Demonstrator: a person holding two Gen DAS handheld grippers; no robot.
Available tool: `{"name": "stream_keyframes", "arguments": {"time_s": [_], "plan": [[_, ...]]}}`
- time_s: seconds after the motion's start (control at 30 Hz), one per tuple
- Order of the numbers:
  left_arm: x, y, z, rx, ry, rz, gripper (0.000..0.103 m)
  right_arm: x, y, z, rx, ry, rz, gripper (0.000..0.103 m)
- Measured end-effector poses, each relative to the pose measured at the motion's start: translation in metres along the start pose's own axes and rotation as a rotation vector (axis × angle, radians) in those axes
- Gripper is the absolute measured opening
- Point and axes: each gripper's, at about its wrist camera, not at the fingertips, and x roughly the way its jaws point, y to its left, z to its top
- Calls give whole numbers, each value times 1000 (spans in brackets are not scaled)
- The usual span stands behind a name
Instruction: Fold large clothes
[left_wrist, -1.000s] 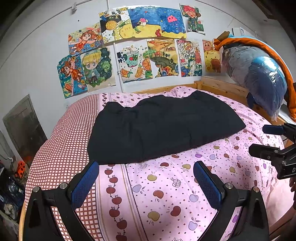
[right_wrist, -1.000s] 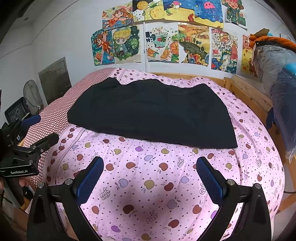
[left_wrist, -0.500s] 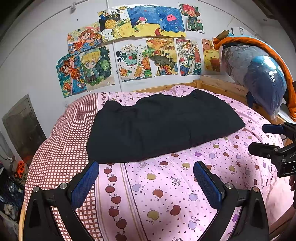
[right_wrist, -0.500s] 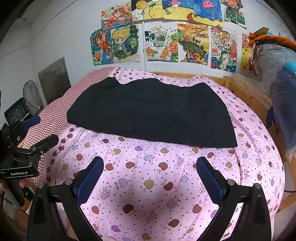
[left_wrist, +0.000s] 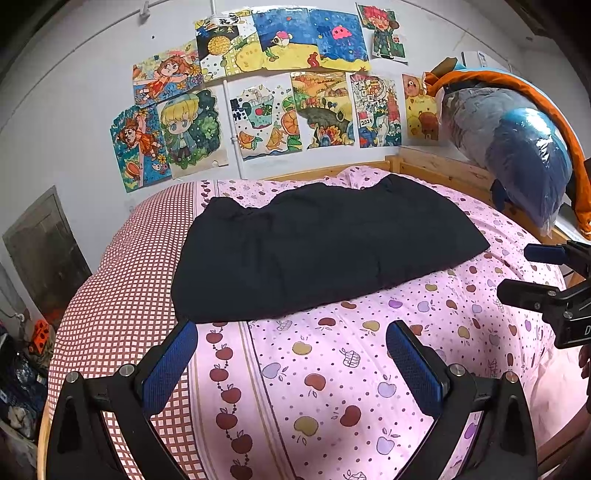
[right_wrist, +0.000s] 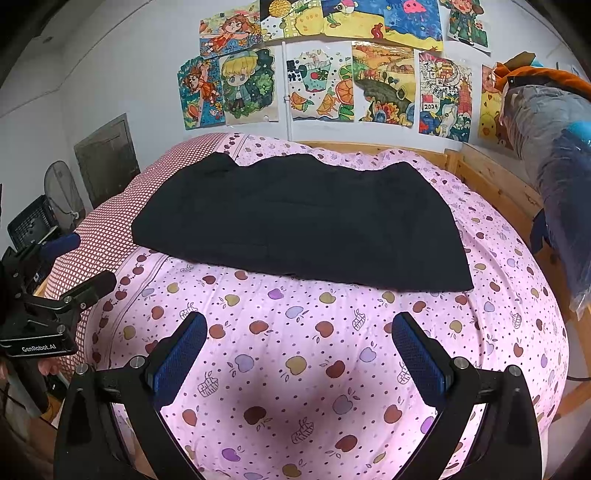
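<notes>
A large black garment (left_wrist: 321, 247) lies spread flat across the far half of the bed; it also shows in the right wrist view (right_wrist: 303, 221). My left gripper (left_wrist: 291, 332) is open and empty, hovering over the bedspread just short of the garment's near left corner. My right gripper (right_wrist: 299, 328) is open and empty, a little short of the garment's near edge. Each gripper shows in the other's view: the right one at the right edge (left_wrist: 532, 273), the left one at the left edge (right_wrist: 81, 262).
The bed has a pink apple-print cover (left_wrist: 351, 369) and a red checked part (left_wrist: 122, 302) on the left. A wooden bed frame (right_wrist: 491, 184) and plastic-wrapped bedding (left_wrist: 517, 147) stand at the right. Drawings cover the wall. A fan and crate (right_wrist: 40, 218) stand left.
Both grippers have drifted slightly toward the garment. Both stay open. The garment has not moved.
</notes>
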Motion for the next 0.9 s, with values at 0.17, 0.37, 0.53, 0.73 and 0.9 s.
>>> {"name": "stream_keyframes", "arguments": {"time_s": [0.17,0.37,0.53,0.73,0.9], "plan": [[0,1,0,2,0,-1,103,0,-1,0,0,0,0,98],[1,0,0,2,2,-2,103,0,1,-1,5,4,-3,98],[1,0,0,1,2,-1,103,0,2,-1,8,5,-4,98],[2,-1,-3,2,10,-5,103,2,3,0,15,12,-5,98],[2,0,-3,-2,13,-3,103,4,3,0,25,19,-9,98]]}}
